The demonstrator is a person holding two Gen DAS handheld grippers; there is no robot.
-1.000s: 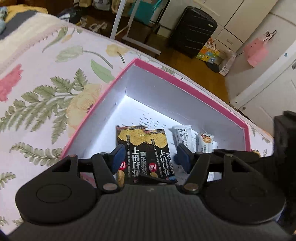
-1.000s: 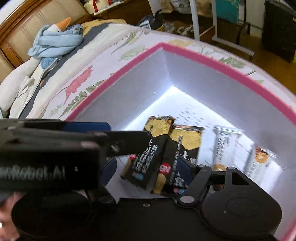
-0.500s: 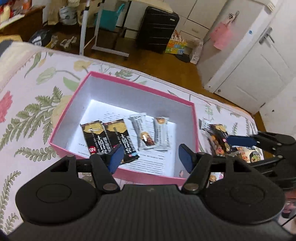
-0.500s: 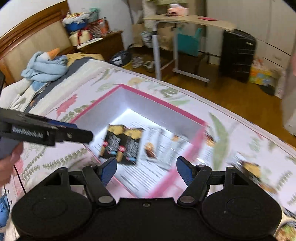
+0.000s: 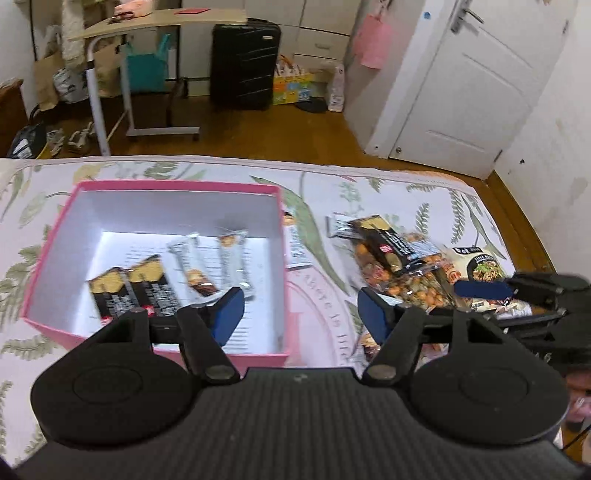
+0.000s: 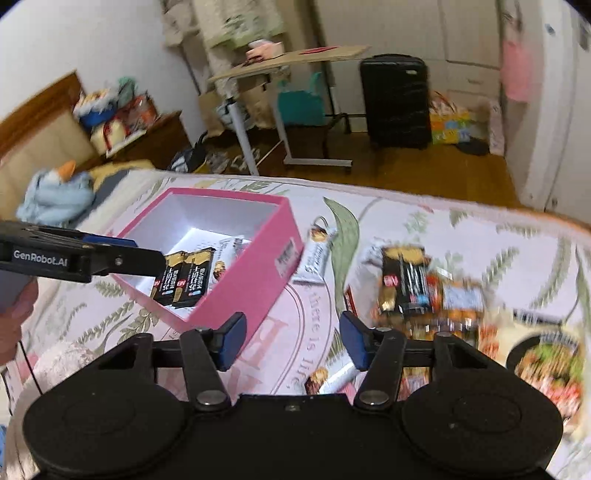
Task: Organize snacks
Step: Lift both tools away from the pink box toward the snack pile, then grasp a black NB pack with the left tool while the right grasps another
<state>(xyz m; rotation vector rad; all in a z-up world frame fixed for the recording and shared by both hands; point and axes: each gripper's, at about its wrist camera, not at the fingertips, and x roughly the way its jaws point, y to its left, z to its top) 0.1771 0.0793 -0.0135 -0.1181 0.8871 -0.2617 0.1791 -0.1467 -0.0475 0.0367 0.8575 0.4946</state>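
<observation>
A pink box [image 5: 173, 185] [image 6: 255, 273] sits on the floral bedspread. Inside lie two black-and-gold snack packs [image 5: 127, 291] [image 6: 183, 278] and two white bars [image 5: 210, 258]. To the box's right lies a loose pile: a black pack [image 5: 388, 243] [image 6: 406, 275], an orange nut bag [image 5: 410, 284], a noodle pack [image 5: 480, 266] and white bars [image 6: 317, 254]. My left gripper [image 5: 297, 314] is open and empty above the box's near right corner. My right gripper [image 6: 291, 339] is open and empty above the spread between box and pile.
The bed's far edge drops to a wooden floor with a rolling desk [image 5: 147, 26], a black suitcase [image 5: 243, 62] and a white door [image 5: 461, 85]. A blue soft toy [image 6: 55, 192] lies at the bed's left. A bar [image 6: 332, 376] lies near my right gripper.
Both grippers have pulled up and back out of the box and swung right. The snack pile beside the box has come into view. Both stay open and empty.
</observation>
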